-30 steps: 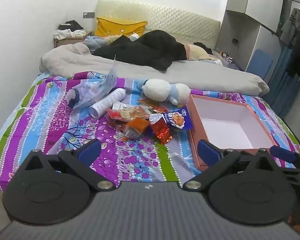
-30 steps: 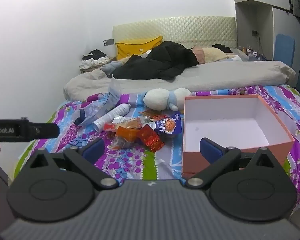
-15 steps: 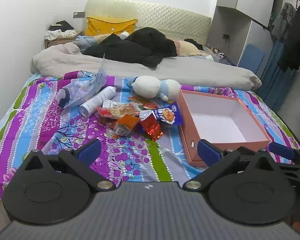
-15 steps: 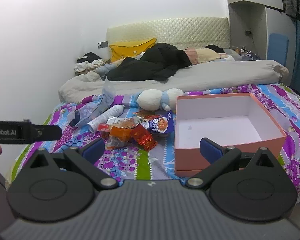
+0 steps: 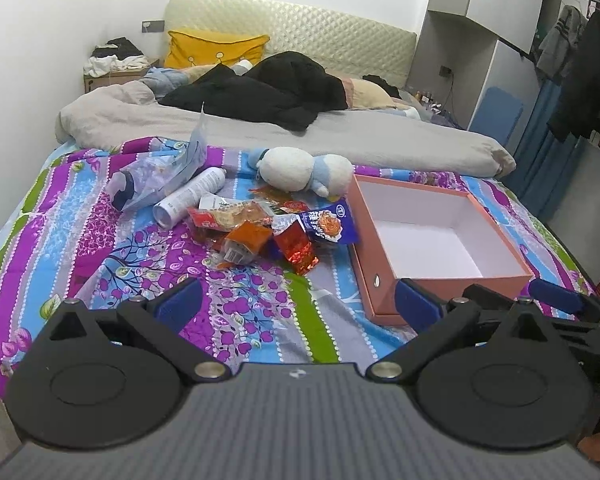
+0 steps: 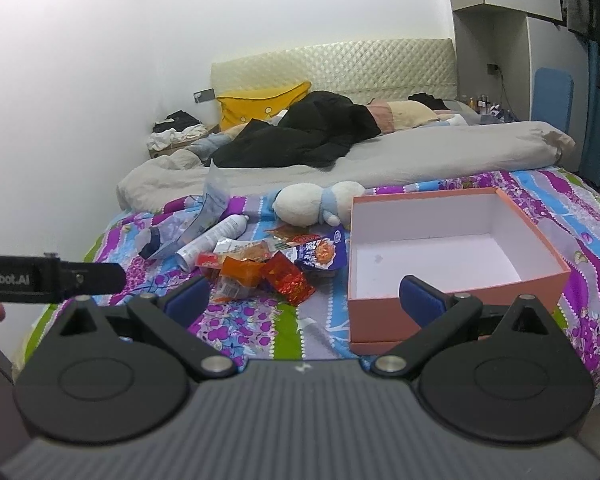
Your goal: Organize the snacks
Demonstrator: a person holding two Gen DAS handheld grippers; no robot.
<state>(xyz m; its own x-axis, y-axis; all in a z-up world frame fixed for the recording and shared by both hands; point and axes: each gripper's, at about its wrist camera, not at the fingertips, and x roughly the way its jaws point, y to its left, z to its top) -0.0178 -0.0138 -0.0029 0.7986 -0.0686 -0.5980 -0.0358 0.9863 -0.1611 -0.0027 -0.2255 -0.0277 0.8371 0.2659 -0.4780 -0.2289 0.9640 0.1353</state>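
A heap of snack packets (image 5: 268, 232) lies on the striped bedspread, with an orange packet (image 5: 246, 238), a red foil packet (image 5: 300, 252) and a blue packet (image 5: 328, 226). The heap also shows in the right wrist view (image 6: 276, 260). An empty salmon box (image 5: 436, 240) with a white inside stands right of the heap; it shows in the right wrist view too (image 6: 448, 256). My left gripper (image 5: 296, 304) is open and empty, short of the heap. My right gripper (image 6: 304, 296) is open and empty, near the box's front wall.
A white plush toy (image 5: 304, 170), a white tube (image 5: 190, 198) and a clear plastic bag (image 5: 160, 176) lie behind the heap. A grey duvet (image 5: 300, 136) and black clothes (image 5: 268, 92) cover the far bed. The left gripper's body (image 6: 48, 278) shows at the right wrist view's left edge.
Both grippers have moved a little so the heap and box sit slightly further left in view. Both jaws stay open. Nothing on the bed has moved.
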